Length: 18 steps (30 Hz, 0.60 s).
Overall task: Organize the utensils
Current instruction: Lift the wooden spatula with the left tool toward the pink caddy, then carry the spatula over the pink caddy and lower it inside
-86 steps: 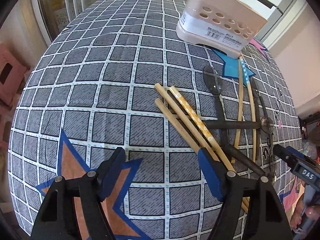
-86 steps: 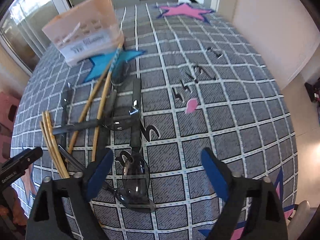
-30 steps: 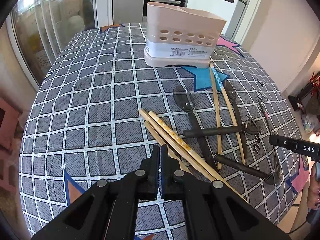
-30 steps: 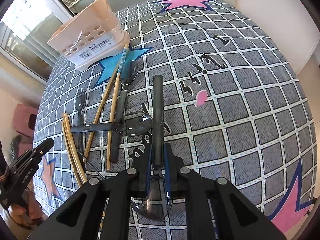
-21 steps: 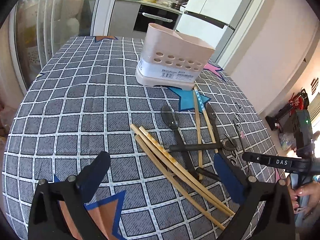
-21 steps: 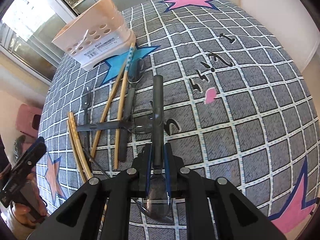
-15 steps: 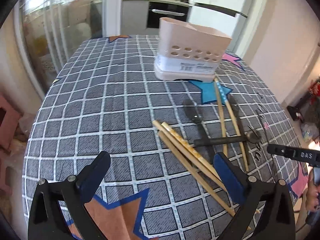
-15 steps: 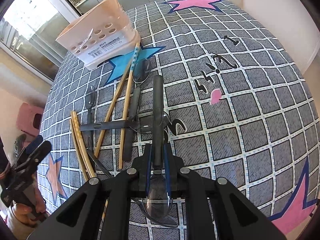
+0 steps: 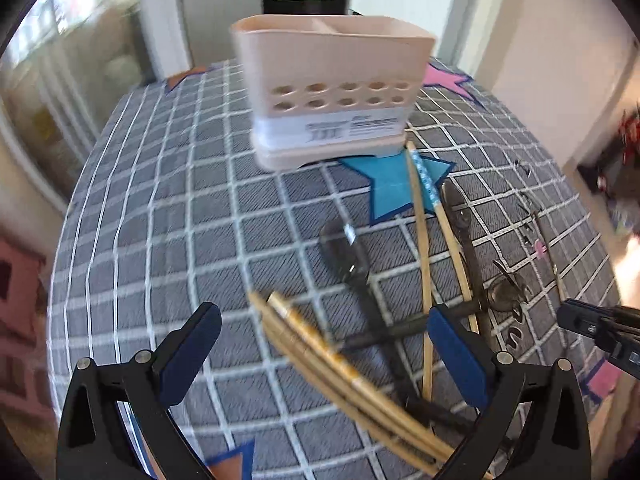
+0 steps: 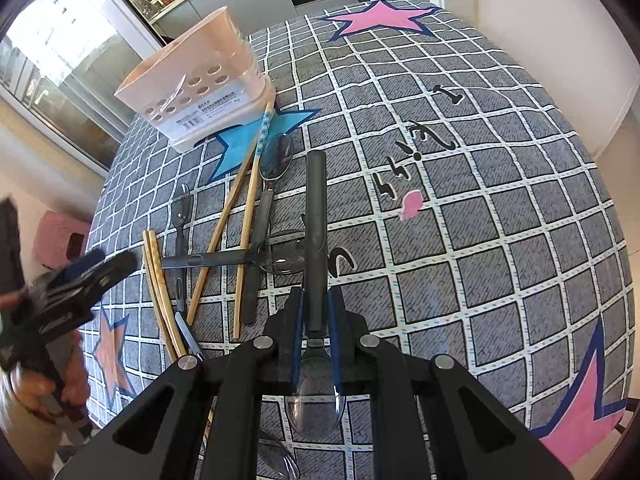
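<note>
My left gripper (image 9: 322, 354) is open low over the checked tablecloth (image 9: 160, 220). A bundle of bamboo chopsticks (image 9: 304, 332) lies on the cloth between its fingers, not touched by them. My right gripper (image 10: 315, 328) is shut on a dark-handled spoon (image 10: 315, 220). The handle points forward and the clear bowl hangs below the jaws. The pink utensil holder (image 9: 332, 96) stands upright at the far side of the table. Between holder and grippers lie a dark spoon (image 9: 344, 244), a blue-patterned chopstick pair (image 9: 424, 176) and further crossed spoons (image 10: 208, 258).
The holder (image 10: 196, 92) sits on a blue star print. In the right wrist view the left gripper (image 10: 80, 276) is blurred at the table's left edge, with a hand (image 10: 24, 392) under it. A pink stool (image 10: 60, 240) stands on the floor to the left.
My left gripper went from shut to wide open, then dropped and moved forward over the bamboo chopsticks. The right gripper, which closed on the spoon earlier, has stayed put.
</note>
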Available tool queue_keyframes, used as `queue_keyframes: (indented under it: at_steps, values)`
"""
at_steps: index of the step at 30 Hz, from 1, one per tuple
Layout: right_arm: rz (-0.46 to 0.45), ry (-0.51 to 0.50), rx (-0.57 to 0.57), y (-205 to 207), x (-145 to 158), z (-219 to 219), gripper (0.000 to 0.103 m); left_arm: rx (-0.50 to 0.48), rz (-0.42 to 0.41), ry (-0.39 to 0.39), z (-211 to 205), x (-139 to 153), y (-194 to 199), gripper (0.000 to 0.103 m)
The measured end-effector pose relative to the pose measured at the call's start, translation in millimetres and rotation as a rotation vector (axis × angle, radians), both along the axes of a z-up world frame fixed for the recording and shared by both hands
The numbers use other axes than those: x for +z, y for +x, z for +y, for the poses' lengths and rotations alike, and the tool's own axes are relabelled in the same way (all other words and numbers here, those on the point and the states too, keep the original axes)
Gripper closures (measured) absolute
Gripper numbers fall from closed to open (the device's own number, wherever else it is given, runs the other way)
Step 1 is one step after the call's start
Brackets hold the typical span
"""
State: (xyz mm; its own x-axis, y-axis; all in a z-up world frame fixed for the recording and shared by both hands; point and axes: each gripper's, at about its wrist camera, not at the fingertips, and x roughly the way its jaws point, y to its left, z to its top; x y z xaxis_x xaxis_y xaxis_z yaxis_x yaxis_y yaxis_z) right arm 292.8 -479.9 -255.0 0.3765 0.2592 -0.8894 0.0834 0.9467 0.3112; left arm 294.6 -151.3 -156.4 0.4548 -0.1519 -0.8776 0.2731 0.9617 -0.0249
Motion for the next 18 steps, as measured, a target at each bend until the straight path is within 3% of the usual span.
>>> queue_keyframes:
  at_steps: [3,9,12,18]
  values:
    - [-0.007,0.005,-0.01,-3.1,3.2,-5.2,0.09,-0.081,0.016,0.049,-36.1,-20.0,36.5,0.0]
    - [-0.013,0.019,-0.034,-5.6,6.7,-16.2,0.09,-0.142,0.067,0.144,-103.7,-66.1,98.3,0.0]
    - [-0.011,0.029,-0.045,-4.0,7.1,-21.3,0.09,-0.154,0.097,0.126,-127.3,-84.9,125.0,0.003]
    - [-0.008,0.036,-0.056,0.8,7.5,-28.5,0.09,-0.225,0.115,0.165,-194.6,-117.4,174.8,0.003]
